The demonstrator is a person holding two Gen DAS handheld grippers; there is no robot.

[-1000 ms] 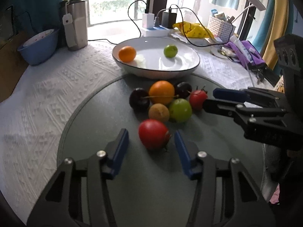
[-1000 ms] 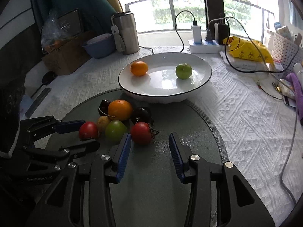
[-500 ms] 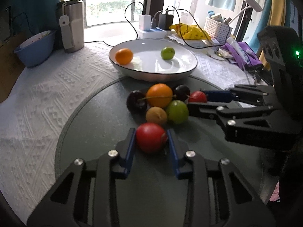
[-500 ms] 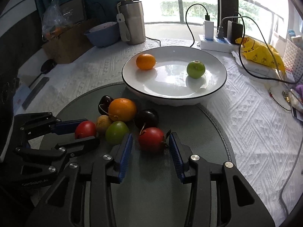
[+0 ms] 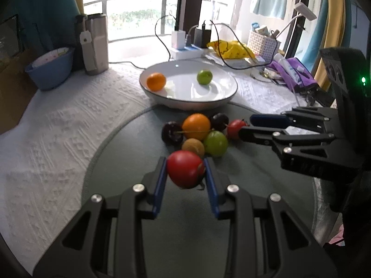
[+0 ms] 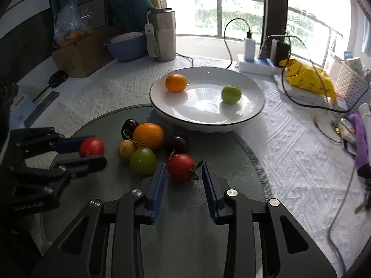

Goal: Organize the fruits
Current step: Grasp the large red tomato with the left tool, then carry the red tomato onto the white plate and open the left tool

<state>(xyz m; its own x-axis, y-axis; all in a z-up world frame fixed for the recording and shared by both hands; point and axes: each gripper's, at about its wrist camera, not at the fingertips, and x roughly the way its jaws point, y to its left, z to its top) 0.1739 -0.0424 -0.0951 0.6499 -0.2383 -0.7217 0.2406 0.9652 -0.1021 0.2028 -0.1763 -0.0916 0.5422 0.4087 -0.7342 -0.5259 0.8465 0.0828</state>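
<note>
Between each gripper's closing fingers (image 5: 160,180) sits a red tomato (image 5: 184,168).

Each camera sits just behind its own claw and looks forward and down over the worktop toward the white plate (image 5: 231,90) and the window behind it. The left view stands left of the fruit pile (image 5: 197,134), the right view right of it. Both share the plate (image 6: 259,108), the pile (image 6: 148,143) and the other claw.
</note>
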